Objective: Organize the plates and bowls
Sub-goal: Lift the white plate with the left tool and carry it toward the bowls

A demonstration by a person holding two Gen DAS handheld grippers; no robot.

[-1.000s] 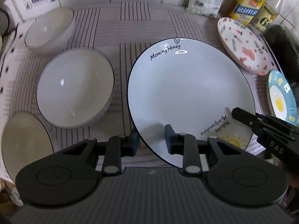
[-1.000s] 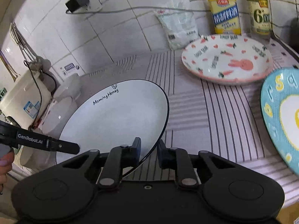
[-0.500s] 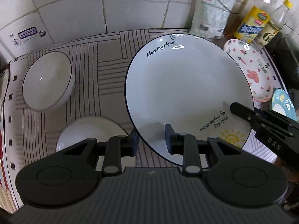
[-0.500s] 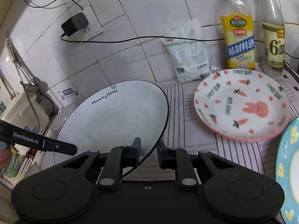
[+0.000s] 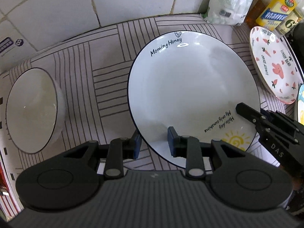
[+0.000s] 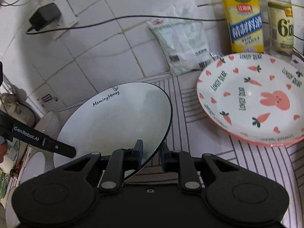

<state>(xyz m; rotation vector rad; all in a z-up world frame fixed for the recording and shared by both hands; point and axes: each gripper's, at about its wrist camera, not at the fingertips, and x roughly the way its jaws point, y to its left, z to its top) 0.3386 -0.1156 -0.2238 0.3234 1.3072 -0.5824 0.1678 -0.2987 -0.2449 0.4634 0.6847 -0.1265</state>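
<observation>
Both claws clamp the "Morning Honey" plate [image 5: 191, 95]: left gripper [image 5: 153, 144] on its near rim, right gripper [image 6: 151, 154] on the rim nearest it. Since a second ago the plate has travelled toward the tiled wall, seemingly airborne, with the "Lovely Bear" plate [image 6: 252, 98] ahead-right, probably its stacking spot. Also legible: "Hello day, my only sunshine"; "GenRobot.AI".

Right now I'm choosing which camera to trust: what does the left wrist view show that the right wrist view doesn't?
Only left wrist: the sun drawing on the white plate. Only right wrist: the black charger plugged into the wall. Both: the white plate held at its rim by the left gripper and the right gripper, and the bunny plate.
</observation>
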